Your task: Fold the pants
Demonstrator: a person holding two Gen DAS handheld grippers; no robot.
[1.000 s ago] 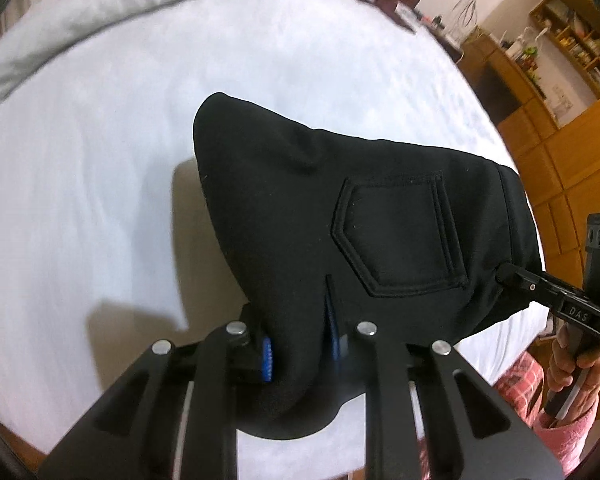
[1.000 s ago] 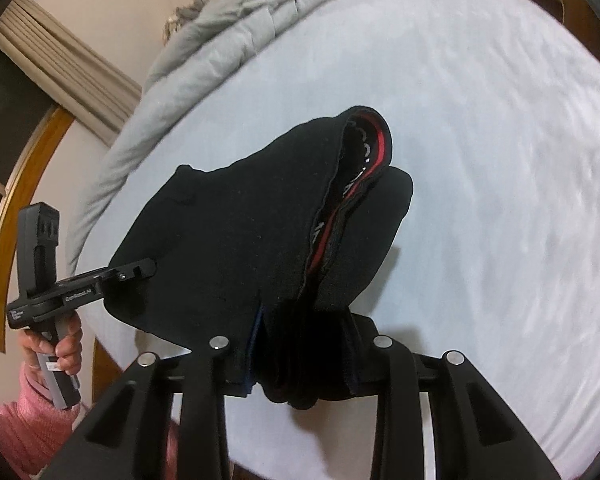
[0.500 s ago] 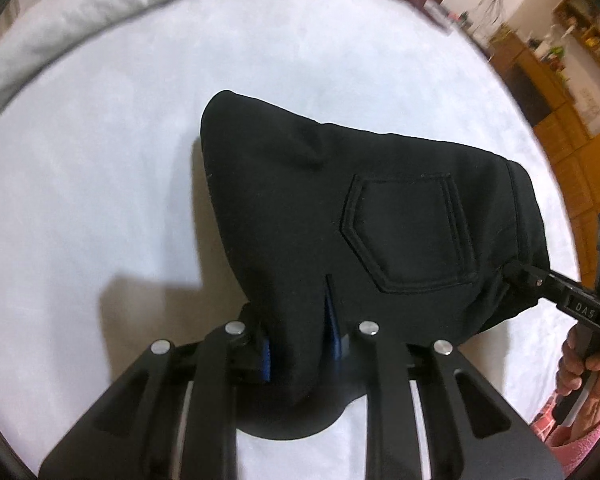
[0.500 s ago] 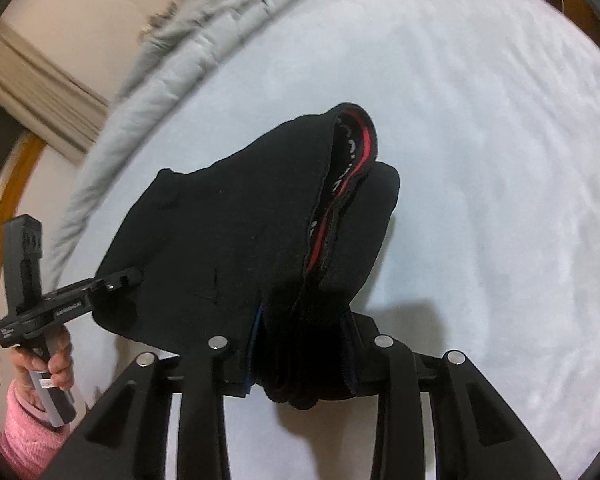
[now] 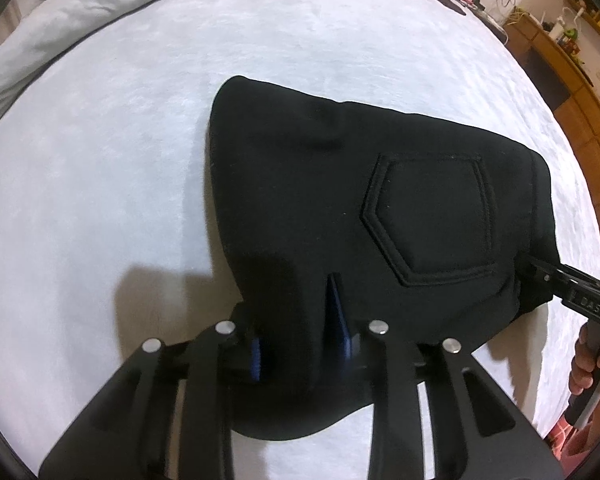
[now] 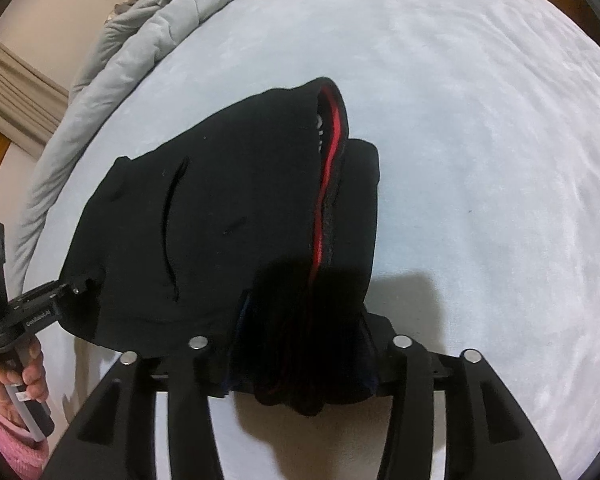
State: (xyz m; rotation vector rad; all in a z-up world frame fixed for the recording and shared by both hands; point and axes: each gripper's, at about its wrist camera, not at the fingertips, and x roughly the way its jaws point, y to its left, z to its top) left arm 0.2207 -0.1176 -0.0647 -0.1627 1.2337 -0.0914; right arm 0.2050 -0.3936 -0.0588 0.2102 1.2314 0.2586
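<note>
The black pants (image 5: 380,216) lie as a compact folded bundle on the white bed sheet (image 5: 120,140), well short of the grey duvet (image 5: 80,4) bunched along the sheet's far side. The back pocket (image 5: 432,216) faces up, and the red-lined waistband (image 6: 328,168) shows at the bundle's far edge in the right wrist view. Judging by its shape, the folding looks nearly finished; what remains is letting go and perhaps smoothing. The left gripper (image 5: 300,344) has its jaws opening with the near hem between its blue pads, seemingly no longer pressed. The right gripper (image 6: 300,360) is also opening, the thick waist end of the bundle between its fingers, loosely if at all held.
</note>
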